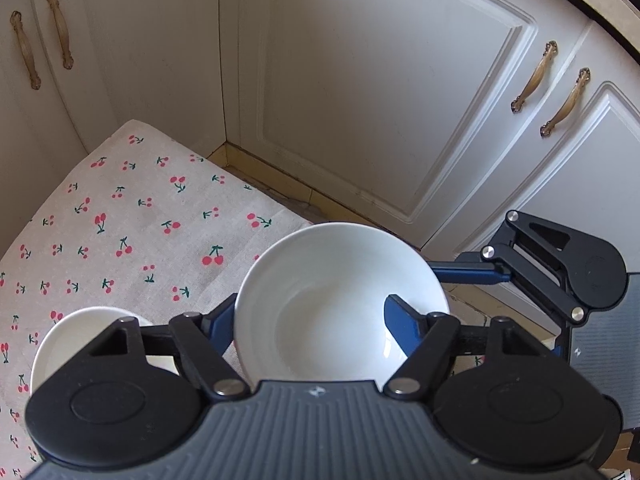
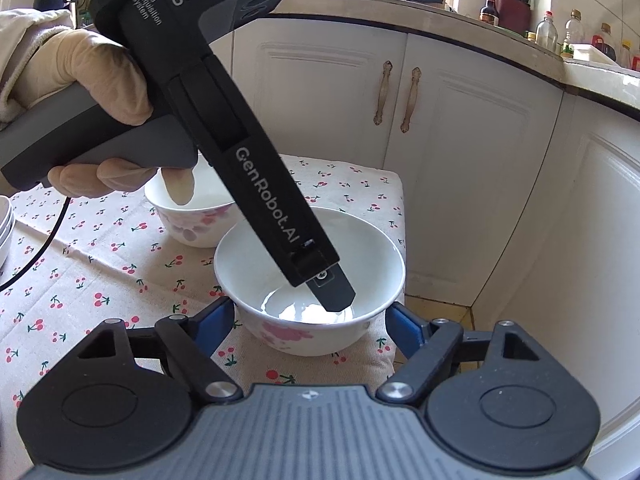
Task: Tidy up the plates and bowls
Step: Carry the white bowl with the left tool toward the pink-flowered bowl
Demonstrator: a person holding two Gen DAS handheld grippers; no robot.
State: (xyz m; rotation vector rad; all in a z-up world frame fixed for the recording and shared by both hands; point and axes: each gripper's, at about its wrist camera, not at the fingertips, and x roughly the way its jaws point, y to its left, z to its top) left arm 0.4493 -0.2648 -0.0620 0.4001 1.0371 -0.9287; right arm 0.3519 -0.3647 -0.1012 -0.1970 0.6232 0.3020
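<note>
Cherry-print cloth (image 2: 80, 280) | round glossy white bowl (image 2: 308, 280) | both tools grip rim

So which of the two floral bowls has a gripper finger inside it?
The nearer bowl, by the cloth's front edge: the left gripper's finger dips into it. The farther bowl has none.

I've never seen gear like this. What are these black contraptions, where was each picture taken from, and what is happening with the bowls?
These are two hand-held grippers, each with two blue-padded fingers and a wide-angle camera looking along them. One picture comes from the left gripper, the other from the right gripper, which also shows a gloved hand holding the left one. On a cherry-print cloth stand two white flowered ceramic bowls, a nearer bowl and a farther bowl. The nearer sits between the right gripper's fingers; one left finger reaches inside it. Whether either truly grips is unclear.
</note>
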